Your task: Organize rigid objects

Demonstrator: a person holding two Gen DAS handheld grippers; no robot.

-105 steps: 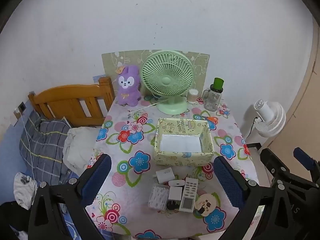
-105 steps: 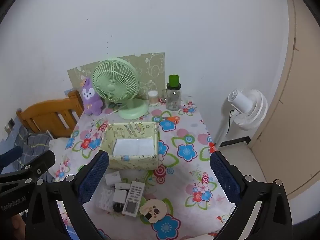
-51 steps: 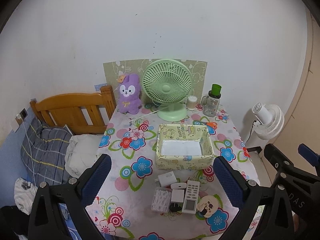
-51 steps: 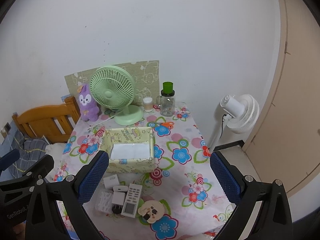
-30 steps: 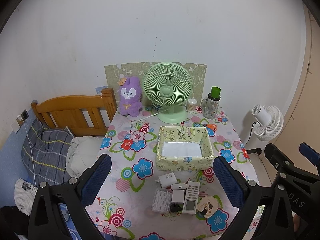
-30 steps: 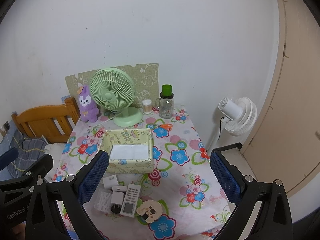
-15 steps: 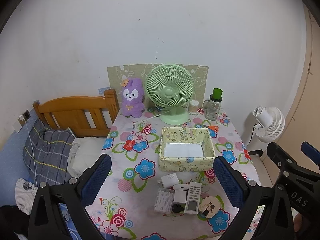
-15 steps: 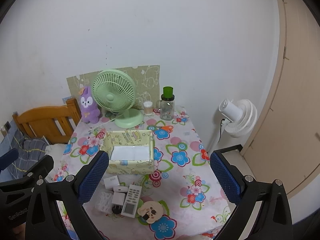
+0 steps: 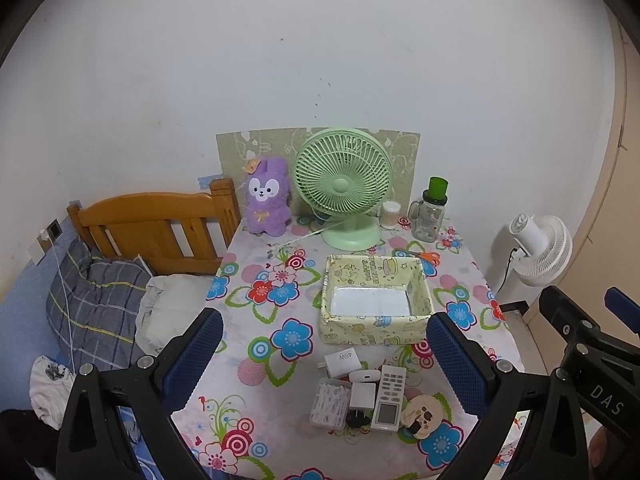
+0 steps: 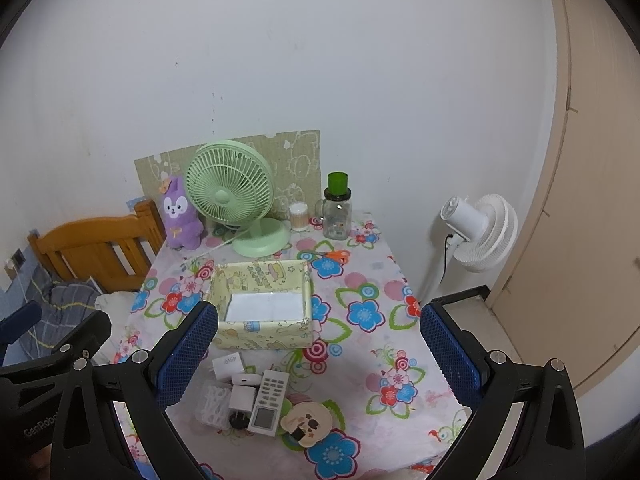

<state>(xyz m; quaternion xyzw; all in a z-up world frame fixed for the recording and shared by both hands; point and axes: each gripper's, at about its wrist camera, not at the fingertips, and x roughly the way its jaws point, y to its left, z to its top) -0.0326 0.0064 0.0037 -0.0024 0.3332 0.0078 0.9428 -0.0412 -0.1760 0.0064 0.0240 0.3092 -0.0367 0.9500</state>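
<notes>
A yellow patterned storage box sits open and empty in the middle of the flowered table. In front of it lies a cluster of small items: a white 45W charger, a white remote, a white plug adapter, a clear box of swabs and a round cartoon mirror. My left gripper and right gripper are both open and empty, held high above the table's front edge.
A green desk fan, a purple plush rabbit, a glass jar with green lid, a swab cup and orange scissors stand at the back. A wooden bed head is left, a white floor fan right.
Both grippers have risen and pulled back a little, so the table looks smaller and lower in both views. Nothing on the table has moved.
</notes>
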